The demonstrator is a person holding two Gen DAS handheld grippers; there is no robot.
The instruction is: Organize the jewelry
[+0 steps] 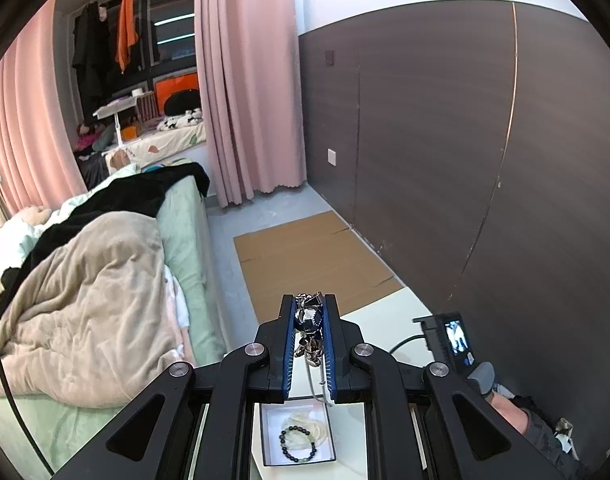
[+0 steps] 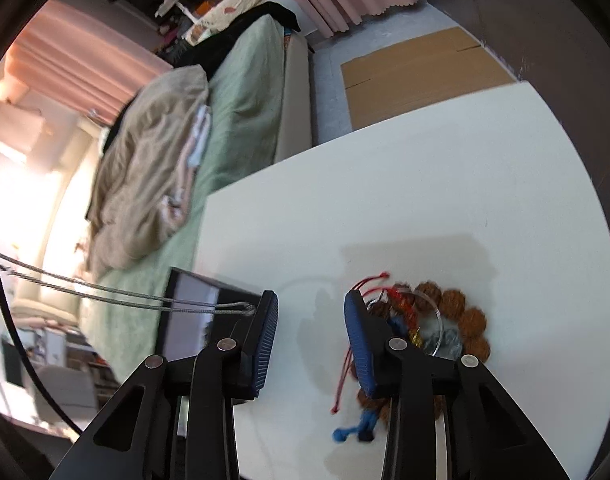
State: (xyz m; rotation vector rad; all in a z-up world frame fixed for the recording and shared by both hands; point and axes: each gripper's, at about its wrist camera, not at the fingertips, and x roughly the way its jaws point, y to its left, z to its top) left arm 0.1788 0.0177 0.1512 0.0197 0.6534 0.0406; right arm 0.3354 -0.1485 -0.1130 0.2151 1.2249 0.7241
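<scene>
My left gripper [image 1: 310, 312] is shut on a silver necklace with a dark blue pendant [image 1: 308, 318]; its chain [image 1: 319, 380] hangs down over a white open box [image 1: 269, 436] that holds a dark bead bracelet [image 1: 299, 444]. My right gripper [image 2: 311, 322] is open and empty just above the white table [image 2: 425, 184]. A bracelet of large brown beads [image 2: 461, 312] with red and blue cords lies beside its right finger. The grey chain [image 2: 105, 294] stretches in from the left to its left finger, over a dark box [image 2: 189, 312].
A bed with a beige quilt [image 1: 85, 300] stands left of the table. Flat cardboard [image 1: 305, 256] lies on the floor beyond the table edge. A small screen device [image 1: 451, 338] sits on the table by the dark wall panel [image 1: 465, 140].
</scene>
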